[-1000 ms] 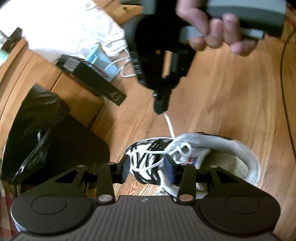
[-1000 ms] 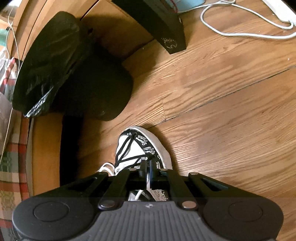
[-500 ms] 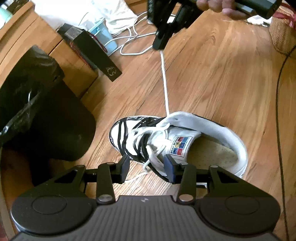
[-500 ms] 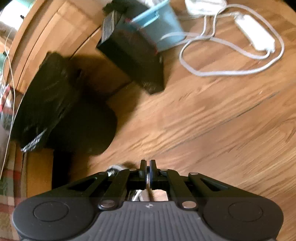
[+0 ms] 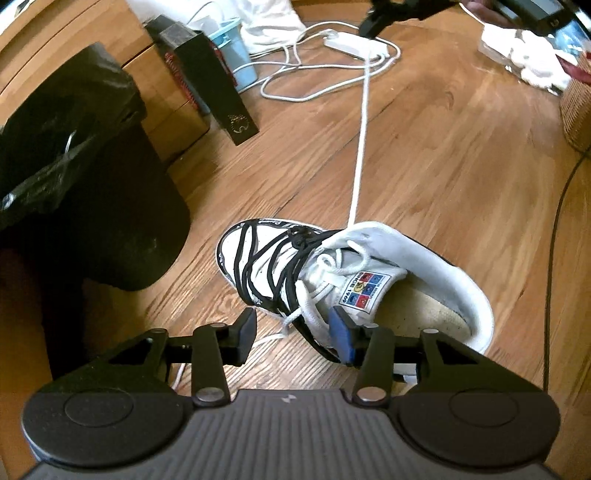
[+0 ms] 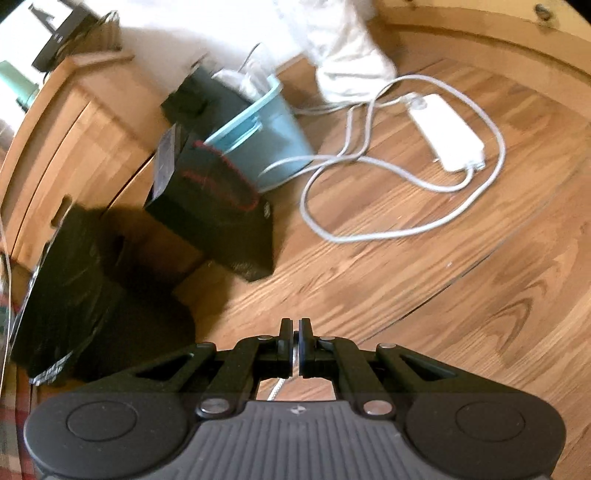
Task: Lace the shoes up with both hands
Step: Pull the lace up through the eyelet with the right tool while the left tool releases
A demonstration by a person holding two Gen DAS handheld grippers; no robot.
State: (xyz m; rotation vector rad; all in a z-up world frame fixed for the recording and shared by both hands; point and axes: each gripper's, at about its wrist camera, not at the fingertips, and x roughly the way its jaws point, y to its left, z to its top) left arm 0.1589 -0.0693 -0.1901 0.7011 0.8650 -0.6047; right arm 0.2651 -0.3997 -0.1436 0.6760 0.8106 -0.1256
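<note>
Lacing is partly done on the shoe [image 5: 354,284], which sits on the wood floor [image 5: 443,155] with its toe toward the black bin [image 5: 85,177]. The white lace [image 5: 360,147] is already crossed through the holes near the tongue, and one end of it is pulled up tight in a long straight line from the top of the shoe to the right claw [image 5: 373,22] at the top of the left view. That claw is closed on the lace; in its own view the two fingers are pressed together with a bit of white lace pinched between them [image 6: 294,356]. The other end of the lace is seen lying loose on the floor, just under the left claw [image 5: 291,334]. The left claw's jaws are opening right now, with the near side of the shoe and a slack bit of lace between them, but nothing is squeezed by the pads. It looks as if the pulling-tight step is being done. The loose end is not yet picked up, and no bow is tied yet, so a good part of the job is still left.
</note>
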